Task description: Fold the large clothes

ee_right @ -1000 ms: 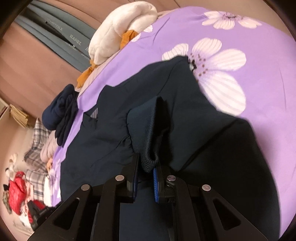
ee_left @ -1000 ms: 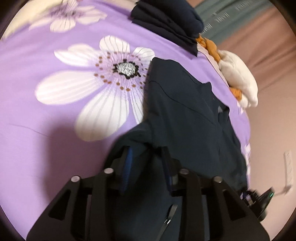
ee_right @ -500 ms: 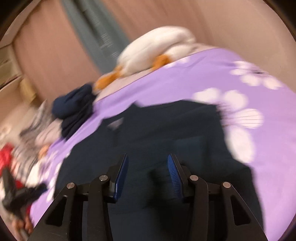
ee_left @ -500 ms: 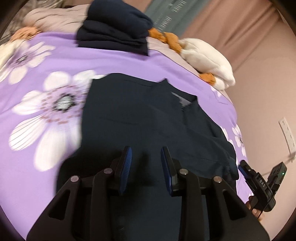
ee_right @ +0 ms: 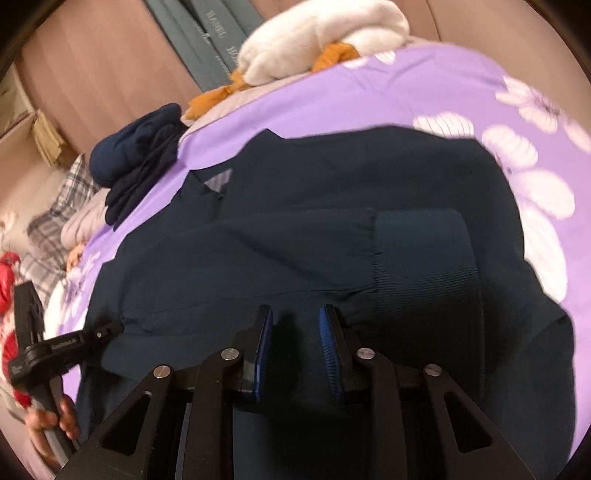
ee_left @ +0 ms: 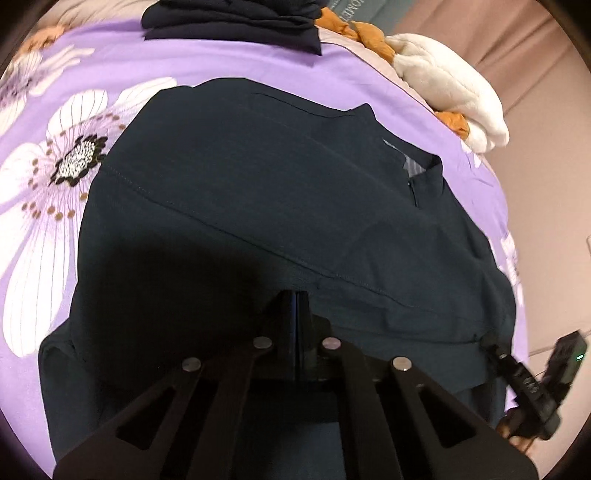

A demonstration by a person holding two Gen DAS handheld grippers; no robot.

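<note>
- Left hand-held gripper (ee_left: 297,295) hangs over the dark navy jacket (ee_left: 258,206) with its two pads pressed flat together; its jaws have just been closing, and no cloth can be seen between them.
- Right hand-held gripper (ee_right: 295,314) stands a little open above the same jacket; its jaws opened and have just been closing again, with nothing between the blue pads (ee_right: 327,332).
- The jacket lies spread on the bed's purple flowered sheet (ee_left: 74,240), collar (ee_left: 424,177) toward the far side.
- One sleeve is folded across the jacket's body, its ribbed cuff (ee_right: 424,258) lying flat just beyond the right hand-held gripper, to its right.
- Beyond the jacket, near the bed's far edge, sit a stack of folded dark clothes (ee_left: 236,18) and a white plush toy (ee_left: 450,85) with orange parts.
- In the right wrist view, at the left edge, a hand (ee_right: 51,421) grips the other hand-held gripper's handle, and plaid cloth (ee_right: 55,218) lies further back.
</note>
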